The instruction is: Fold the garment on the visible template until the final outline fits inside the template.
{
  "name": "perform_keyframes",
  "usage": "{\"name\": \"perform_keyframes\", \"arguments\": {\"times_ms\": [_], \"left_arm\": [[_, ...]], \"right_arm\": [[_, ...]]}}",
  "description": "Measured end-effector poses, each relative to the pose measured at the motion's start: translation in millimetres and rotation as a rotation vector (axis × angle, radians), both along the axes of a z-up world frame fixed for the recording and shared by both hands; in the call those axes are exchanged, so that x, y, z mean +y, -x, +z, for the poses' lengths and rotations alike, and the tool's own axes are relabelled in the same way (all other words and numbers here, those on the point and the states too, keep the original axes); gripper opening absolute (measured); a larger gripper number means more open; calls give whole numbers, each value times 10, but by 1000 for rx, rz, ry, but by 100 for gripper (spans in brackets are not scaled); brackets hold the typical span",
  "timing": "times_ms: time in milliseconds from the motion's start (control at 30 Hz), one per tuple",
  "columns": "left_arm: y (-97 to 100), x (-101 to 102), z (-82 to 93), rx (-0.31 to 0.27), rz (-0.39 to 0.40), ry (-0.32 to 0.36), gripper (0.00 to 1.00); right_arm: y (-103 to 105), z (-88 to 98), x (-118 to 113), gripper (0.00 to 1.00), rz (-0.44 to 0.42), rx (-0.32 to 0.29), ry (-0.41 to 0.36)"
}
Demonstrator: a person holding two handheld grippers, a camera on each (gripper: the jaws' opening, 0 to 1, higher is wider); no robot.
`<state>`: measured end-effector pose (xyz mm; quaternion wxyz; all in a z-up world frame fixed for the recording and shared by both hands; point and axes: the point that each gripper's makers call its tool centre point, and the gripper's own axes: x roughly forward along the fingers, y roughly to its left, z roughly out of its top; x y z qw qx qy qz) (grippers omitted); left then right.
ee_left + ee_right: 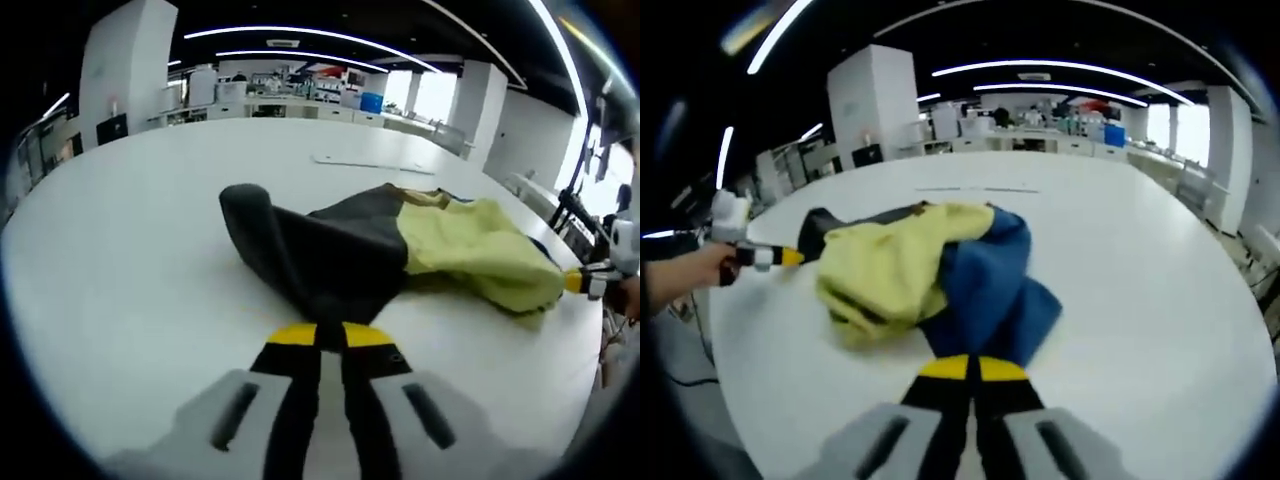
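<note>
Here the garment (400,250) lies bunched up on the white worktop (140,260). The left hand-held gripper (320,335) pinches its dark part tight. The right hand-held gripper (970,368) pinches its blue part tight.

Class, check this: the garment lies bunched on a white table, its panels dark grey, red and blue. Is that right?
One colour is wrong. The garment on the white table has dark grey, yellow-green and blue panels, not red; the right gripper view shows all three.
</note>
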<state>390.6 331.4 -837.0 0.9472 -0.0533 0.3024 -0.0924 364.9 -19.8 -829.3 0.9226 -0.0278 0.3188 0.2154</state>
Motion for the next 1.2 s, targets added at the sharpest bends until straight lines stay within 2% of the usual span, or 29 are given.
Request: {"name": "perform_keyframes", "arguments": {"times_ms": [167,333,700,1000,1100,1200], "left_arm": [[6,17,69,-16,10,22,3],[36,32,212,-40,24,23,2],[134,324,437,-76,76,15,2],[198,593,458,-73,115,-9,1],[216,665,464,-75,158,49,1],[214,755,439,-70,175,45,0]], "right_arm": [[-54,105,-93,0,-18,-20,-1],[-148,281,-237,0,-44,-56,17],[-409,584,-505,0,-71,-117,49],[-588,746,-773,0,-82,-125,82],[-642,758,-853,0,-85,-113,71],[-720,715,-963,0,-106,-97,72]]}}
